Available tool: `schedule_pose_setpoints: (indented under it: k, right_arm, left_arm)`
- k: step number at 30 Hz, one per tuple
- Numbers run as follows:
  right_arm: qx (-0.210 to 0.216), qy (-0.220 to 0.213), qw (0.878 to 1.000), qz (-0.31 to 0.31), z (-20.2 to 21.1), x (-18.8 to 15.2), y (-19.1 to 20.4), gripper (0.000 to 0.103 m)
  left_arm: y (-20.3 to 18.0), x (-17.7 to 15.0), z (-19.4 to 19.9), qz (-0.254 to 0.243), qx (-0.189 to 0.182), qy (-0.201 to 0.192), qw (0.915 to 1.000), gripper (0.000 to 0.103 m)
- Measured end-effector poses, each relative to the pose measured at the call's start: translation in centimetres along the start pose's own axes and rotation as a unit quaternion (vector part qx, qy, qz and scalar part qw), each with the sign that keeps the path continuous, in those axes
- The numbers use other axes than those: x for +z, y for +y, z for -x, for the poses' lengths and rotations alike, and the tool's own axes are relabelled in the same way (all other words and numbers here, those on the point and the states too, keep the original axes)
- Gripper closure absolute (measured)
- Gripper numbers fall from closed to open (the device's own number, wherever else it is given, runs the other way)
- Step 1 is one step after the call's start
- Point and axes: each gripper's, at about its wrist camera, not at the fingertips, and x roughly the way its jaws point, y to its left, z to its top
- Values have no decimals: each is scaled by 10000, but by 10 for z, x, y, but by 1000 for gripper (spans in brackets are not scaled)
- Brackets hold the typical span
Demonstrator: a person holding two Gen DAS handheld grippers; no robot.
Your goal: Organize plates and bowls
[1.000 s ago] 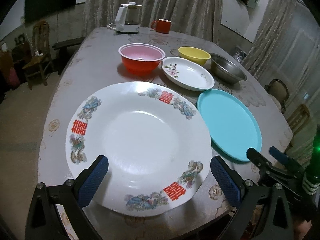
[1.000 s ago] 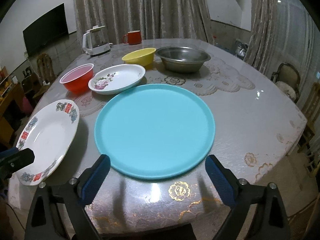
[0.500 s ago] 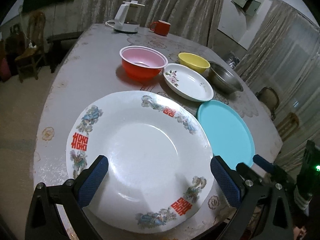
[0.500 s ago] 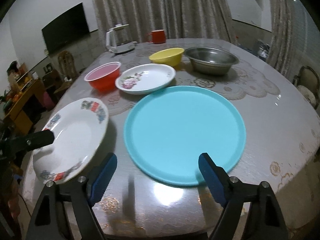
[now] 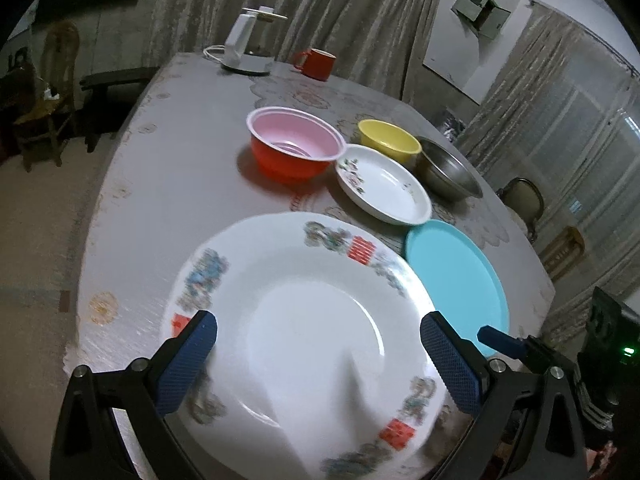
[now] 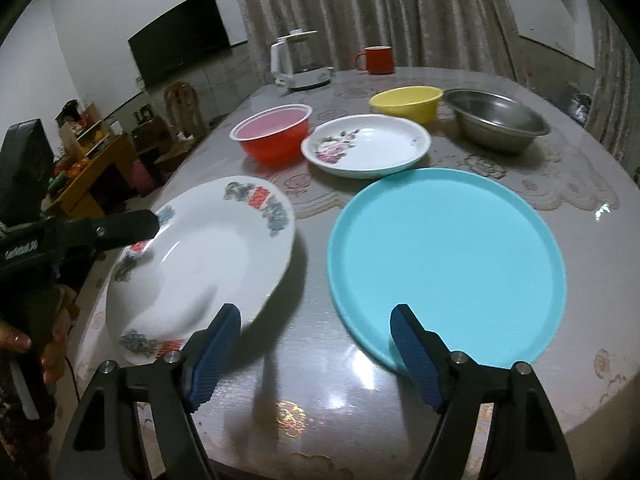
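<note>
Right gripper [image 6: 316, 344], jaws just narrowed yet apart and empty, is shown swung between the round turquoise plastic plate [image 6: 448, 264] ahead-right and the dragon-patterned white porcelain plate [image 6: 208, 256] ahead-left, beneath the spread left gripper [image 5: 318, 360]; no stacking grasp is yet made.

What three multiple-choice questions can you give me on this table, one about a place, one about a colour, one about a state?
1. What lies just left of the turquoise plate in the right wrist view?
A. a bottle
B. the white plate with red characters
C. a cutting board

2. What colour is the mug?
A. blue
B. red
C. green

3. How does the red bowl stand?
A. upside down
B. stacked inside another bowl
C. upright and empty

Answers:
1. B, the patterned plate sits beside it with a gap between them.
2. B, it is red all over.
3. C, its pink inside faces up with nothing in it.
</note>
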Motion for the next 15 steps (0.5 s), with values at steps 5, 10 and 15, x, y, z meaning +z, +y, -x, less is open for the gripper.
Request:
schedule_pose_setpoints:
  k: [5,10,15]
  right_arm:
    - [284,151,9995,69,-14,2,7,34]
    - [538,253,9982,67,-24,3,10,44]
    - [684,317,9971,60,-31,4,13,47]
  left_arm:
    - [16,5,-4,60,128,21,9999,2]
    - [21,6,-6,-108,31,-11,9999,3]
    - [19,5,-8,-214,-85,10,9997,3]
